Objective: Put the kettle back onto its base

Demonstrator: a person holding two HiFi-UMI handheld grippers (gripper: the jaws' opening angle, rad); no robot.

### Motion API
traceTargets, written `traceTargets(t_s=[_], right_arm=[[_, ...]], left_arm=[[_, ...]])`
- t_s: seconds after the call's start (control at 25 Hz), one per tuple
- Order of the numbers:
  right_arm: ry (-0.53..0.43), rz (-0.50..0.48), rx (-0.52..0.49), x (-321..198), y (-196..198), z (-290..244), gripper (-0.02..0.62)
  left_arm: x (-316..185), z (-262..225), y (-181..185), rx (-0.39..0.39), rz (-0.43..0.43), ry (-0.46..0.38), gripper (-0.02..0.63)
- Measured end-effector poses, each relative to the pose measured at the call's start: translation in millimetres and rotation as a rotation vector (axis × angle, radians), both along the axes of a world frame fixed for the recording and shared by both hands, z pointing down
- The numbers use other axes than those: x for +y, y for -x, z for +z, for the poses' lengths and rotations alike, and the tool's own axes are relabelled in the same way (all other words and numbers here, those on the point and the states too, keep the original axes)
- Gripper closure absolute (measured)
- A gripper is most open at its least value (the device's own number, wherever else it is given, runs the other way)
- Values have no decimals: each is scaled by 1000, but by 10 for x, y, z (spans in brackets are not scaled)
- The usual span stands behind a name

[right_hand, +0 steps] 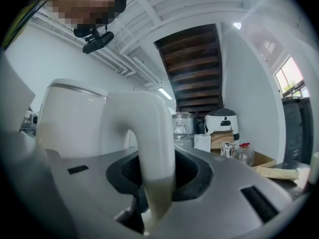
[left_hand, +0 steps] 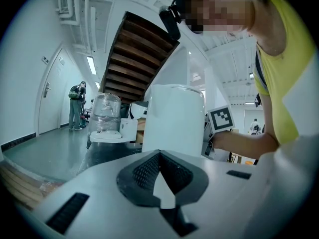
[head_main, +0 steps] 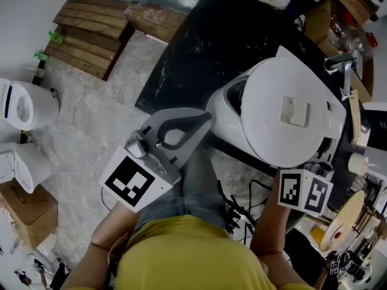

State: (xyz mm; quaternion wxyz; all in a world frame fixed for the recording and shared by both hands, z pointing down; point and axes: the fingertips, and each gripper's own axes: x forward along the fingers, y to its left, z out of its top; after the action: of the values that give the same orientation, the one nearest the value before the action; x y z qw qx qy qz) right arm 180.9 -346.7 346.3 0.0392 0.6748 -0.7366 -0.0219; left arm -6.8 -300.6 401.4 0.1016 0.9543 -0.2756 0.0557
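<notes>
The left grey two-jaw gripper (head_main: 202,118), carrying its black-and-white marker cube (head_main: 134,183), reaches from the lower left toward the centre of the head view. Its jaw tips meet with nothing between them. The right grey two-jaw gripper (right_hand: 157,178) is clamped on the white curved plastic kettle handle (right_hand: 149,128). The left forearm (head_main: 100,246) and right forearm (head_main: 269,234) rise from the bottom edge.

No words, brands or nos. I can read anywhere. Box (head_main: 27,213) on the floor has dark print, too small & skewed to make out. Left cube (head_main: 134,183) & right cube (head_main: 304,191) carry only b/w square patterns, no letters.
</notes>
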Motion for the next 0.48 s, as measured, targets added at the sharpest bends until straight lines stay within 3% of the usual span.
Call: traceTargets(t_s=[0.48], right_arm=[[-31, -56, -47, 34, 39, -10, 474]], left_arm=[[22, 20, 3, 9, 6, 10, 598]])
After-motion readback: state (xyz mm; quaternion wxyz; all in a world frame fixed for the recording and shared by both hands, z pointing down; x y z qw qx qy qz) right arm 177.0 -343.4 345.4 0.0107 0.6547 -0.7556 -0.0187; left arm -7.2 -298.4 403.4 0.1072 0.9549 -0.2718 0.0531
